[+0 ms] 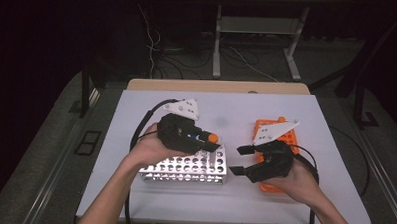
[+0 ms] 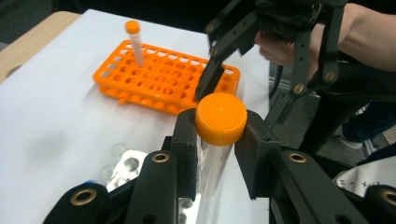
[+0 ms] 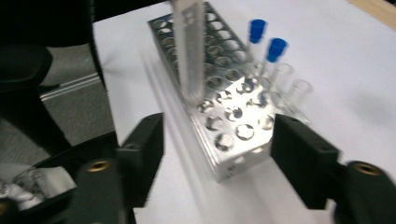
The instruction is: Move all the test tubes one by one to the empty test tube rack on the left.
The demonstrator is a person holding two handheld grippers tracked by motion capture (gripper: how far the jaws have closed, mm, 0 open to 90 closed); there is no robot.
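An orange-capped tube [image 2: 219, 135] is gripped just below its cap by the left gripper [image 2: 220, 149], held above the near end of the metal rack [image 1: 184, 169]. The right gripper [image 1: 239, 160] is spread wide with nothing between its jaws, just beside that rack. Behind it, an orange rack [image 2: 163, 77] is seen with one capped tube [image 2: 135, 42] stood upright inside.

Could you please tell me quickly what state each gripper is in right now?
Left gripper: closed on the clear plastic tube with the orange screw cap.
Right gripper: open, holding nothing.
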